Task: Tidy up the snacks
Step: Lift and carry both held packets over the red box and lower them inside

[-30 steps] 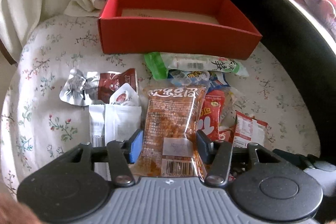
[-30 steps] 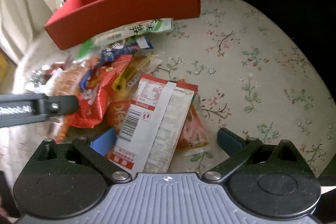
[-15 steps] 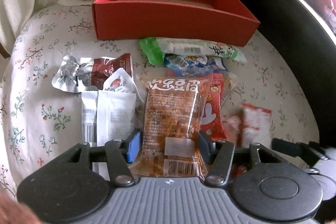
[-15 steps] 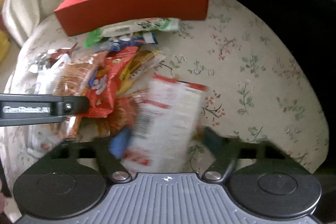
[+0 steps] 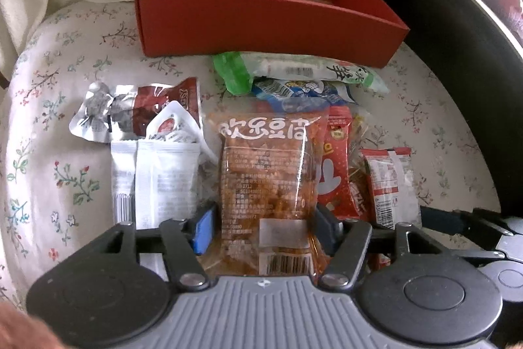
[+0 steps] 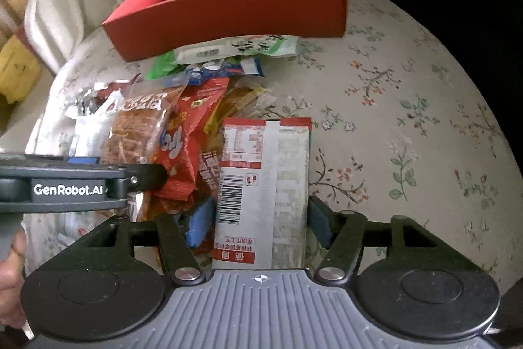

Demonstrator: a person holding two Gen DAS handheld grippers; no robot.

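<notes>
- We've got the left gripper (image 5: pixel 264 226) straddling the clear orange snack pack (image 5: pixel 268 182). Its long axis runs straight away from us toward the red box (image 5: pixel 261 22), barcode end nearest. The jaws have just been opening a bit. The pack sits between the pads, but we can't tell if they're pressing it.
- Our right gripper (image 6: pixel 260 218) is clamped on the red-and-white packet (image 6: pixel 264 185), pads tight against both long edges. Its long axis also points toward the box (image 6: pixel 235 12), barcode side up.
- Versus a second ago: those right jaws were spread wide with the packet lying skewed between them. Now they've closed in and the packet sits square. They've eased back slightly since.
- Both packs are at the near edge of the snack pile (image 5: pixel 294 94) on the floral cushion (image 5: pixel 65 152), in front of the box.
- As far as we can see into it, the box holds no snacks.
- A silver and dark red pouch (image 5: pixel 137 110) and a white sachet (image 5: pixel 163 175) lie left of the orange pack.
</notes>
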